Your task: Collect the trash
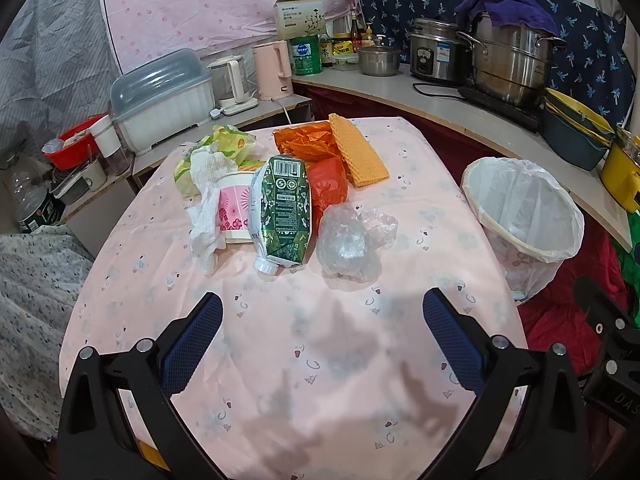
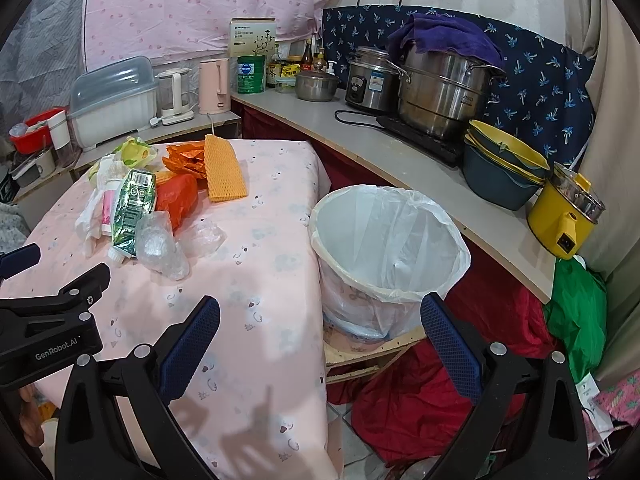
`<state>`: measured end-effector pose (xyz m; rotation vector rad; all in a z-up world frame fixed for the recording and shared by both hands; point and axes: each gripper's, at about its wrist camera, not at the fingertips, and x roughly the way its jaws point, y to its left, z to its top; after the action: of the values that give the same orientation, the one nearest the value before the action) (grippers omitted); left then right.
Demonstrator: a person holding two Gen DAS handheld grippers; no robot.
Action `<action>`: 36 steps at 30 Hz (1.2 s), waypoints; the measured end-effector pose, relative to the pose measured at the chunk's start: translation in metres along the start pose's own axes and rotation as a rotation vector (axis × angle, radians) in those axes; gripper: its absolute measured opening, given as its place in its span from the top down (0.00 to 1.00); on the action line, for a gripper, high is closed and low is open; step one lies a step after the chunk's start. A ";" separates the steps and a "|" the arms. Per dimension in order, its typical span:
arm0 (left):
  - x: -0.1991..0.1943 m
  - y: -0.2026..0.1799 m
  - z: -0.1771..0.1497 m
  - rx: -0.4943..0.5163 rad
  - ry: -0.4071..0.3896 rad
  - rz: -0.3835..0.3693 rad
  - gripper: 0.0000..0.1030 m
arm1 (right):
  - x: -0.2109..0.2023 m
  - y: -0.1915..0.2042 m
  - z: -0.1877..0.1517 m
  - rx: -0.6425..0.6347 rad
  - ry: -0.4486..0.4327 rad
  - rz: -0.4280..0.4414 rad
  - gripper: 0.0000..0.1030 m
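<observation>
A pile of trash lies on the pink-clothed table [image 1: 304, 360]: a green flattened carton [image 1: 282, 208], a clear plastic wrap [image 1: 352, 244], a pink paper cup [image 1: 234, 212], white tissue [image 1: 206, 200], an orange-red bag [image 1: 328, 182], an orange foam net [image 1: 356, 152] and a yellow-green wrapper [image 1: 224, 148]. A bin [image 2: 388, 256] lined with a white bag stands right of the table. My left gripper [image 1: 322, 316] is open and empty, short of the pile. My right gripper [image 2: 320, 320] is open and empty, above the table's right edge near the bin.
A counter [image 2: 400, 160] behind and to the right carries steel pots [image 2: 444, 92], a rice cooker, stacked bowls and a yellow pot [image 2: 568, 212]. A side shelf holds a dish box [image 1: 164, 100] and kettles. Red cloth [image 2: 420, 400] and a green bag lie on the floor.
</observation>
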<state>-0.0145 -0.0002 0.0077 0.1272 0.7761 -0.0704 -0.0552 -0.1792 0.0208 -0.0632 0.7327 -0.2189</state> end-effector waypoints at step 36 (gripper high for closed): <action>0.023 0.037 0.010 -0.047 -0.010 -0.006 0.07 | 0.014 0.000 0.009 0.054 -0.021 -0.008 0.07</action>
<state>0.0125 0.0346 0.0017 0.0799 0.7679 -0.0580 -0.0391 -0.1825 0.0180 -0.0173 0.7053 -0.2450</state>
